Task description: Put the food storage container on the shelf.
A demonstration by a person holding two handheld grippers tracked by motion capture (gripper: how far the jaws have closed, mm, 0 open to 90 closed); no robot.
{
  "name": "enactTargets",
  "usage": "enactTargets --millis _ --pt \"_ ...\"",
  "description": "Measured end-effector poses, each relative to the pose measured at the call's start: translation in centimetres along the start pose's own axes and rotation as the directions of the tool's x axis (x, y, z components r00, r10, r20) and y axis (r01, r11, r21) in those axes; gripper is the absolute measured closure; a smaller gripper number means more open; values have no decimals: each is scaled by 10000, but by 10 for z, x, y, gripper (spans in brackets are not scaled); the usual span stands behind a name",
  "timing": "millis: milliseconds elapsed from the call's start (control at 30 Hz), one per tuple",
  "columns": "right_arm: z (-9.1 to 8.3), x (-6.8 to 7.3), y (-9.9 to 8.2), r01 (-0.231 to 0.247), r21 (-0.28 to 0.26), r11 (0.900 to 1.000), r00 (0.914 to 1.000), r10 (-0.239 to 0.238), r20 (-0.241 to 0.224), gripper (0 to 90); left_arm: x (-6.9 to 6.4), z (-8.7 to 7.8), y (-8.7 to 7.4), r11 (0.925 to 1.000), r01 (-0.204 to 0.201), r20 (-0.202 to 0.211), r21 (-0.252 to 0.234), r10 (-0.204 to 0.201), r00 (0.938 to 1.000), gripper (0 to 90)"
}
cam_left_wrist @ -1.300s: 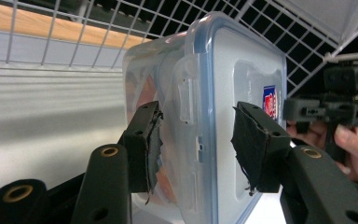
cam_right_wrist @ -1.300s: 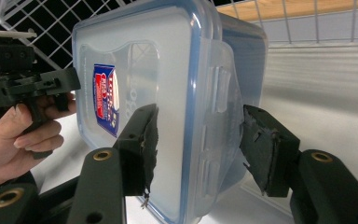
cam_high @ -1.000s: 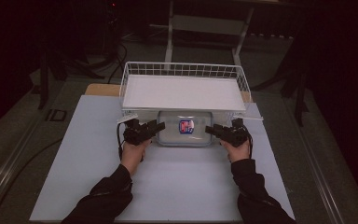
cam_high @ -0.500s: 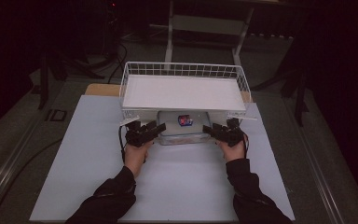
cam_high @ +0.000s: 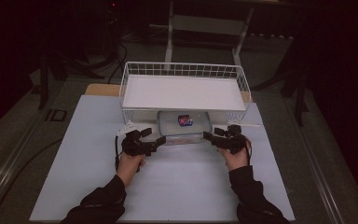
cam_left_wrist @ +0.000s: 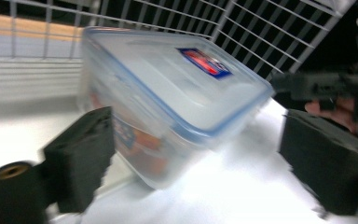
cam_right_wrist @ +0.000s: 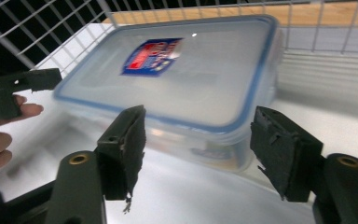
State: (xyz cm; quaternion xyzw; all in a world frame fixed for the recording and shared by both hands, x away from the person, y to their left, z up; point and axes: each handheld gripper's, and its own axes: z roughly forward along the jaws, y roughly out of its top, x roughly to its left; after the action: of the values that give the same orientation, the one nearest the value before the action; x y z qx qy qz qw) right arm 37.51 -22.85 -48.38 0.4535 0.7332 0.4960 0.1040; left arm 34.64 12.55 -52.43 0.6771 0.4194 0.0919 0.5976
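A clear plastic box (cam_high: 184, 123) with a blue-rimmed lid and a red and blue label sits on the pale table, its far half under a white wire rack (cam_high: 184, 91). My left gripper (cam_high: 154, 140) stands open at the box's near left corner. My right gripper (cam_high: 210, 136) stands open at its near right corner. In the left gripper view the box (cam_left_wrist: 168, 102) lies just beyond the spread jaws of the left gripper (cam_left_wrist: 205, 172), not touched. The right gripper (cam_right_wrist: 205, 156) likewise has the box (cam_right_wrist: 182, 70) just ahead of its open jaws.
The rack's wire mesh (cam_left_wrist: 270, 32) rises right behind the box, and a wooden board (cam_right_wrist: 242, 14) lies beyond it. The pale table mat (cam_high: 182, 186) stretches toward the person. Dark floor and stands surround the table.
Both grippers have drawn back a little toward the person. The box sits slightly farther under the rack than a second ago.
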Motion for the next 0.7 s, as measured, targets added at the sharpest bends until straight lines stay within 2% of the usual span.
enactTargets --millis 33,67,100,133,267,400,467,533,567,700 --pt "-1 3 -1 137 -13 9999 9999 -137 -42 361 -3 -2 -1 9997 -165 -10 157 165 9999 45" --pt "-1 3 -1 137 -13 9999 9999 -137 -42 361 -3 -2 -1 9997 -165 -10 157 165 9999 14" --pt "-2 6 -3 281 12 9996 9996 -281 -83 373 -9 -7 -1 9983 -447 231 365 438 9988 14" --pt "-3 14 -7 563 32 9984 9984 -563 -65 382 -12 -10 -1 9963 -690 250 516 677 9974 9" --pt "-2 26 -14 666 89 9977 9972 -663 -346 439 -26 -24 -1 9919 -1209 578 402 1184 9913 9" --pt "5 36 -19 938 288 9952 9950 -927 -367 527 -32 -38 -2 9908 -1308 714 360 1280 9892 8" --pt "8 39 -20 981 355 9945 9943 -965 -444 602 -35 -43 -4 9903 -1344 717 340 1317 9887 8" --pt "10 41 -21 1027 362 9940 9939 -1011 -442 619 -36 -47 -6 9901 -1361 758 346 1331 9882 8" --pt "14 43 -21 1109 472 9927 9930 -1088 -450 686 -36 -48 -6 9896 -1396 755 339 1367 9877 8" --pt "20 46 -23 1217 589 9908 9919 -1193 -435 764 -35 -52 -11 9893 -1419 580 343 1398 9885 8"
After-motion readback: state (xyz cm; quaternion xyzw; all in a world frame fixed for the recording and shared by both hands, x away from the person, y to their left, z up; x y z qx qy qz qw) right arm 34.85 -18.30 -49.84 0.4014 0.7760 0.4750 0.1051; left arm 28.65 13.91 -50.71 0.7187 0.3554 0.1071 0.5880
